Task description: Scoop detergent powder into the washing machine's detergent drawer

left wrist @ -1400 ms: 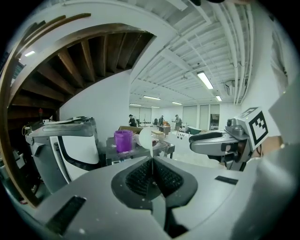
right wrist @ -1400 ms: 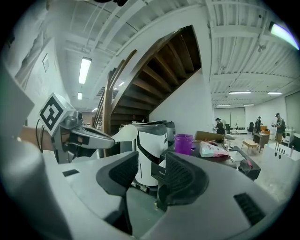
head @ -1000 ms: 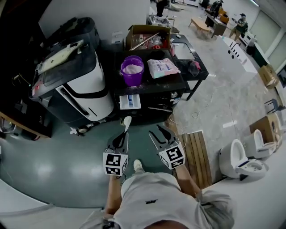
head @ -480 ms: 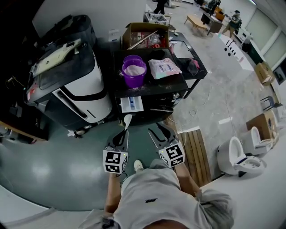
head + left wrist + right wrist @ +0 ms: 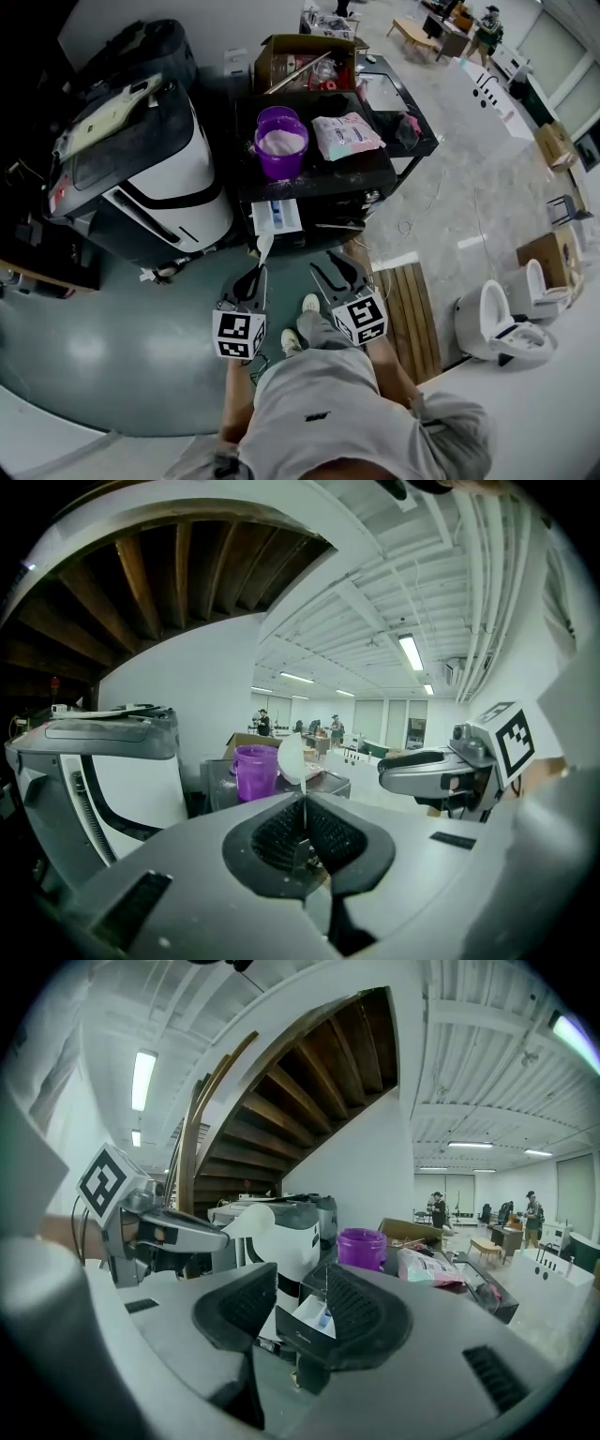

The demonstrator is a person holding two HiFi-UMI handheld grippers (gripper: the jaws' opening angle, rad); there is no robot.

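Two grippers are showing: the left gripper [image 5: 254, 277] and the right gripper [image 5: 335, 272]. One white scoop [image 5: 265, 246] is showing. One purple bucket [image 5: 280, 142] is standing near the black table's [image 5: 342, 174] left edge, with one detergent bag [image 5: 346, 135] lying beside it. One detergent drawer [image 5: 275, 217] is standing open below the front edge. Two toilets are standing apart: one toilet [image 5: 487, 323] and a second toilet [image 5: 528, 281].

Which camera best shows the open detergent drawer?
The head view: it looks down into the detergent drawer. The right gripper view shows it partly hidden between the open right tongs; the left gripper view doesn't show it.
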